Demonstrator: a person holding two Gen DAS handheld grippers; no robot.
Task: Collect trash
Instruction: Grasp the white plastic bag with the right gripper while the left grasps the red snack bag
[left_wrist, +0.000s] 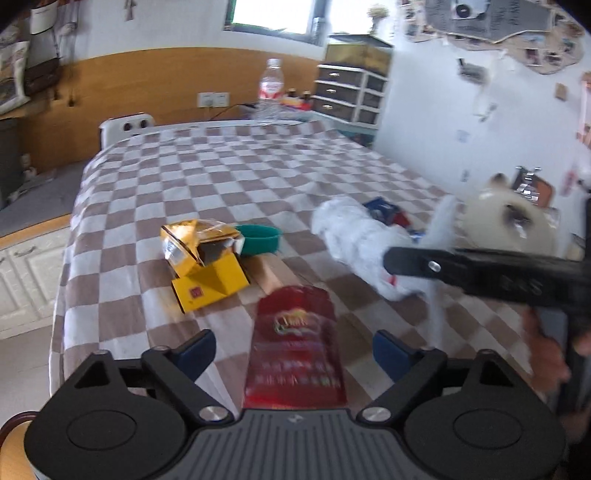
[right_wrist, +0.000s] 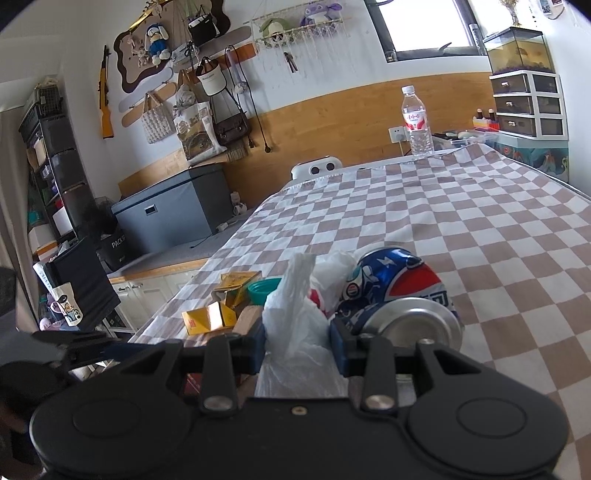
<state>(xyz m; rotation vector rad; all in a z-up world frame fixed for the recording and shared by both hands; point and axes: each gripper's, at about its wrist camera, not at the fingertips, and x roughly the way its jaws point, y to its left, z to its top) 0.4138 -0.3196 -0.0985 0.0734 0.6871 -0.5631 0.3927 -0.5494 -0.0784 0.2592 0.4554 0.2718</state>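
My left gripper (left_wrist: 293, 349) is open, its blue pads either side of a red snack packet (left_wrist: 295, 347) lying on the checkered cloth. A torn yellow packet on a yellow carton (left_wrist: 207, 266) and a teal lid (left_wrist: 258, 240) lie ahead. My right gripper (right_wrist: 297, 349) is shut on a white plastic bag (right_wrist: 299, 325), also seen blurred in the left wrist view (left_wrist: 354, 236). A crushed blue Pepsi can (right_wrist: 399, 291) lies right beside the bag. The yellow carton (right_wrist: 208, 319) and teal lid (right_wrist: 262, 288) show left of the bag.
A checkered tablecloth (left_wrist: 258, 166) covers the table. A water bottle (right_wrist: 416, 122) stands at its far edge. A roll of white tape (left_wrist: 509, 221) sits at the right. A white chair back (right_wrist: 317, 168) is behind the table; a drawer unit (right_wrist: 528, 103) is far right.
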